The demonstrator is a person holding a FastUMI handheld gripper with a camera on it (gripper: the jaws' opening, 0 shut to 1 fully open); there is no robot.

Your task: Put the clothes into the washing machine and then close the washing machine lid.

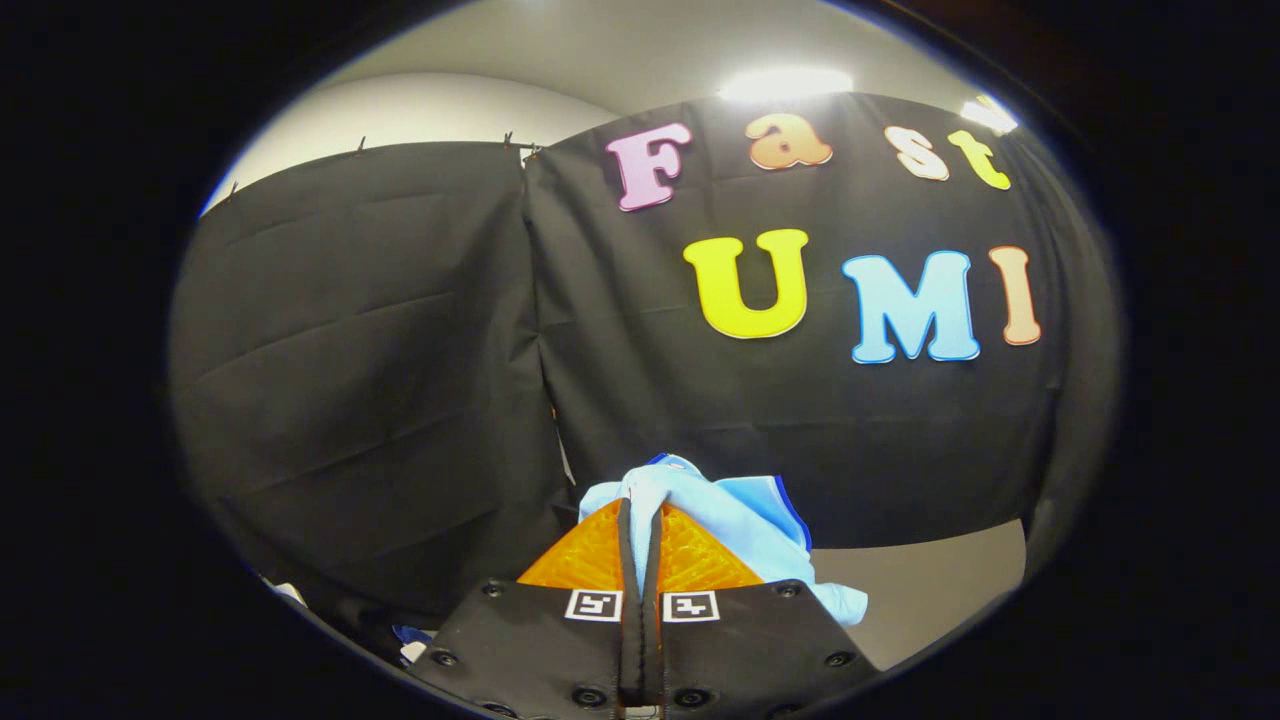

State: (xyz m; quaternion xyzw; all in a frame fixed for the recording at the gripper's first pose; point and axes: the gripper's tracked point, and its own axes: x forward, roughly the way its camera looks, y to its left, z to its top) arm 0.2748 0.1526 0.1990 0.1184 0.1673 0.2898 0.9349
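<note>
My gripper (640,520) is shut on a light blue garment (735,520) with a dark blue trim. The cloth bunches over the fingertips and hangs down to the right of the fingers. The gripper is raised and points at the black cloth wall, so the garment hangs in the air. A bit of blue and white fabric (412,645) shows low down to the left of the fingers.
The black cloth wall (400,350) stands close ahead, with a corner seam left of the fingers. A grey surface (930,580) lies beyond the fingers to the right.
</note>
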